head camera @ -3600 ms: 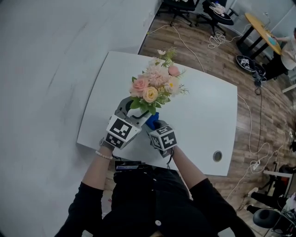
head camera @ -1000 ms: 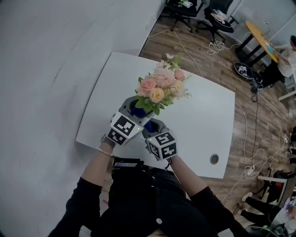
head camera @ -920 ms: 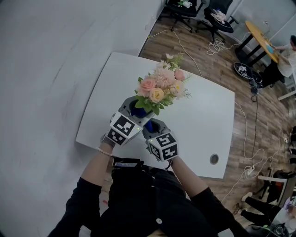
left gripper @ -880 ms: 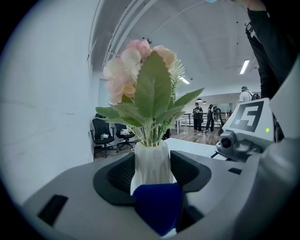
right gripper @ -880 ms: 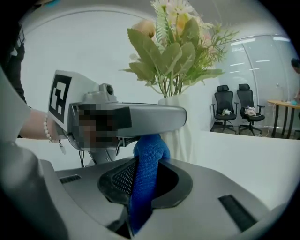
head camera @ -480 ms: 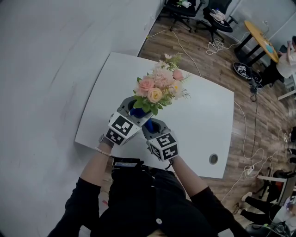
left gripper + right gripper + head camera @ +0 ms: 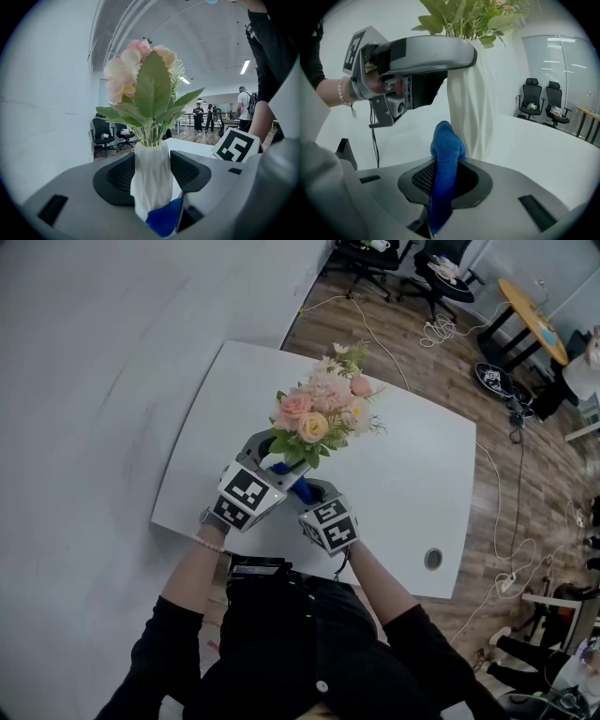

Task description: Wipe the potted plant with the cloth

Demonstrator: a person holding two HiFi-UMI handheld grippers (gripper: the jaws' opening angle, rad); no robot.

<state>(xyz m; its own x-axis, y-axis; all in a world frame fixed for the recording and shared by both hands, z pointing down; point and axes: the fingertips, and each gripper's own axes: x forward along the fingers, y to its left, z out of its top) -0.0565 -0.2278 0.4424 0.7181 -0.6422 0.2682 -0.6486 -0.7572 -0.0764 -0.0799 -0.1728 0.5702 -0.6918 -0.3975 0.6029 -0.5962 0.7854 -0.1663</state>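
While the wiping is going on, change: the right gripper (image 7: pixel 307 493) is sitting lower than 1 second ago, and less blue is showing inside the left gripper's (image 7: pixel 266 458) opening.
Left gripper: its 2 jaws are squeezing the potted plant (image 7: pixel 319 411) by its white pot (image 7: pixel 151 176), 1 pad on each side.
Right gripper: its jaws are pinching the blue cloth (image 7: pixel 443 157) tight, and the cloth's top is pressing on the pot's side, low down.
Plant: it is standing upright over the near part of the white table (image 7: pixel 412 465), between the 2 grippers.
Edges: the table's near edge is running just under both grippers; a round hole (image 7: pixel 433 559) is sitting near the front right corner.
Open room: bare table top is lying behind the plant and to its right.
Head view only: pink and yellow flowers from above.
Left gripper view only: people are standing far off.
Right gripper view only: a bead bracelet (image 7: pixel 343 96) is showing on the left wrist.
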